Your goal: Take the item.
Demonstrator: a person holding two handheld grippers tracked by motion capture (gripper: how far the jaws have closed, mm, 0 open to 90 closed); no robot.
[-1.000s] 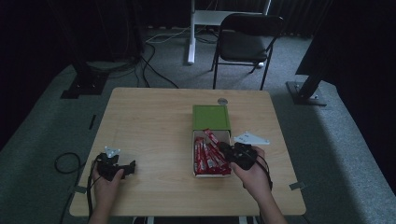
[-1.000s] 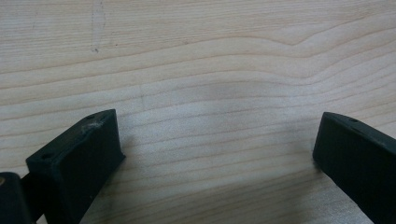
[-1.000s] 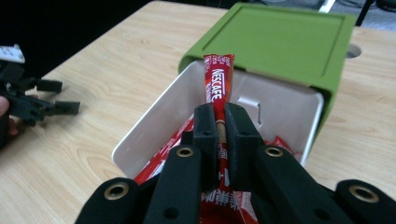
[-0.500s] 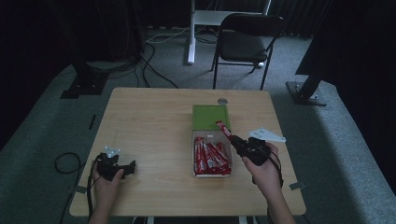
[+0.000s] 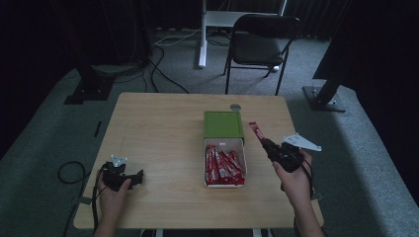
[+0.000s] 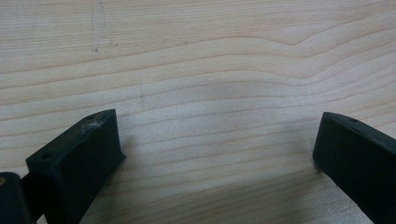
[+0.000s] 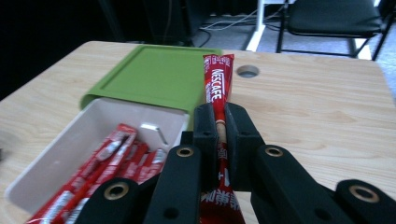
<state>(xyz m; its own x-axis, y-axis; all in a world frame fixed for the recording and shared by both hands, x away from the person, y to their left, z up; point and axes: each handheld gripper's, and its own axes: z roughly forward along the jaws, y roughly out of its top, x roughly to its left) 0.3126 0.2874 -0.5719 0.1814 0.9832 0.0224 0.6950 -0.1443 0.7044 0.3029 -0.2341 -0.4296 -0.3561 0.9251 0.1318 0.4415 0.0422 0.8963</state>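
A white box (image 5: 224,146) (image 7: 51,158) holds several red coffee sticks (image 5: 223,167) (image 7: 100,170); its green lid (image 5: 223,124) (image 7: 154,74) lies just beyond it. My right gripper (image 5: 267,144) (image 7: 220,121) is to the right of the box, above the table, shut on one red Nescafe stick (image 5: 257,132) (image 7: 218,84) that points away from me. My left gripper (image 5: 132,177) (image 6: 215,140) rests on the wood at the near left, jaws wide apart with only bare table between them.
The wooden table (image 5: 163,128) has a round cable hole (image 5: 235,106) (image 7: 247,71) behind the lid. A black chair (image 5: 261,44) and a white stand (image 5: 203,34) are on the floor beyond the table. Cables lie on the carpet at left.
My right gripper has lifted a red stick out of the box and carried it to the right, clear of the box. The left hand has stayed in place.
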